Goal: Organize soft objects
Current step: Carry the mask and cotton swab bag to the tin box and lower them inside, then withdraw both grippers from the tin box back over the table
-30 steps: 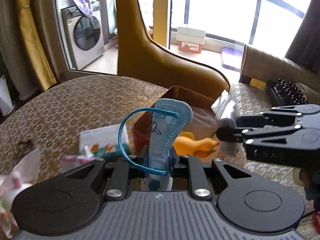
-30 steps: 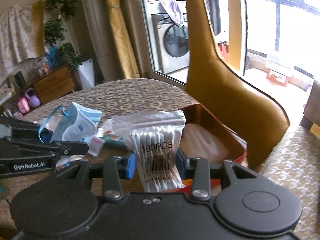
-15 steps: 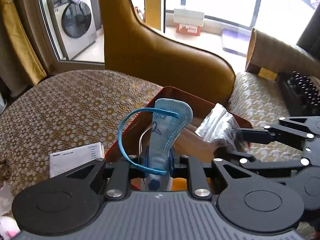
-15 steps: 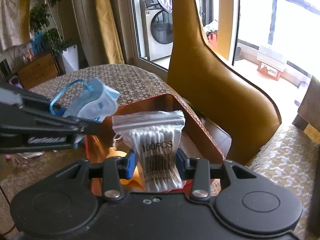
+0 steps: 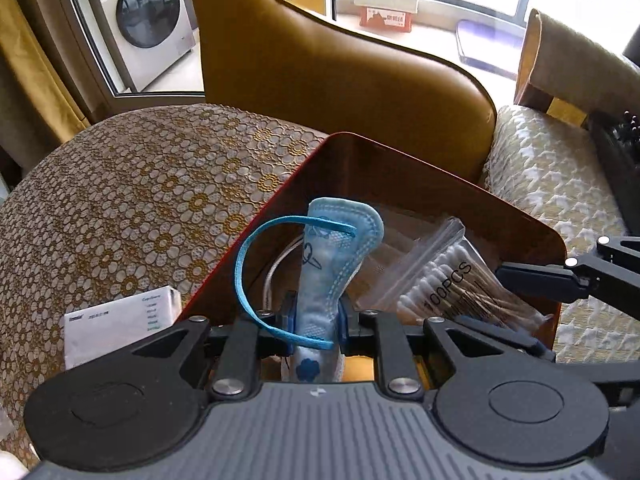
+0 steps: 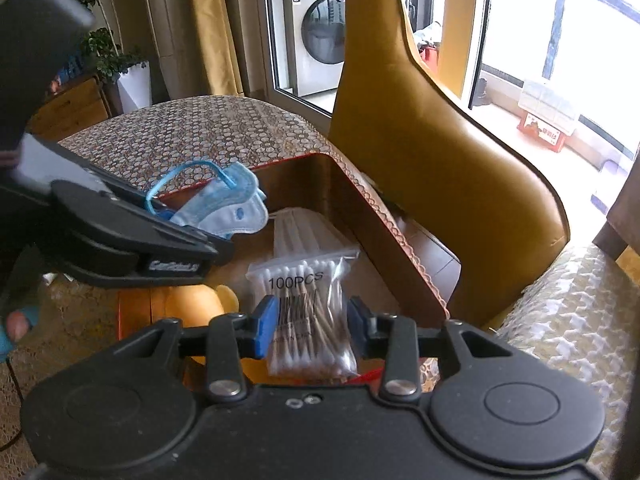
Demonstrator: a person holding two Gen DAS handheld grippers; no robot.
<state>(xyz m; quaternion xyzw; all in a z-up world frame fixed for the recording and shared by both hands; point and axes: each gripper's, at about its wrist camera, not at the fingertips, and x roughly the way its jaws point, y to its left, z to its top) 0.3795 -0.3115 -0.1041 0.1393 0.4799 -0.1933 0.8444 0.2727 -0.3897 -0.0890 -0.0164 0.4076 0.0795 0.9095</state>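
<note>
My left gripper (image 5: pixel 316 318) is shut on a blue face mask (image 5: pixel 334 248) with a blue ear loop, held over the red-brown box (image 5: pixel 400 168). The mask also shows in the right wrist view (image 6: pixel 224 204), above the box (image 6: pixel 352 208). My right gripper (image 6: pixel 312 322) has opened; its blue pads (image 6: pixel 266 320) stand apart from the clear bag of cotton swabs (image 6: pixel 308 312), which lies in the box. The bag shows in the left wrist view (image 5: pixel 444 280) too. A yellow soft toy (image 6: pixel 196 304) and a white packet (image 6: pixel 300 232) lie in the box.
The box sits at the edge of a round table with a brown patterned cloth (image 5: pixel 140 200). A white carton (image 5: pixel 120 320) lies left of the box. A mustard chair back (image 5: pixel 340 60) stands behind, and a cushioned seat (image 5: pixel 560 184) lies to the right.
Both grippers moved forward and down over the box. The right gripper's pads opened and let the cotton swab bag drop into the box. The left stays shut on the mask.
</note>
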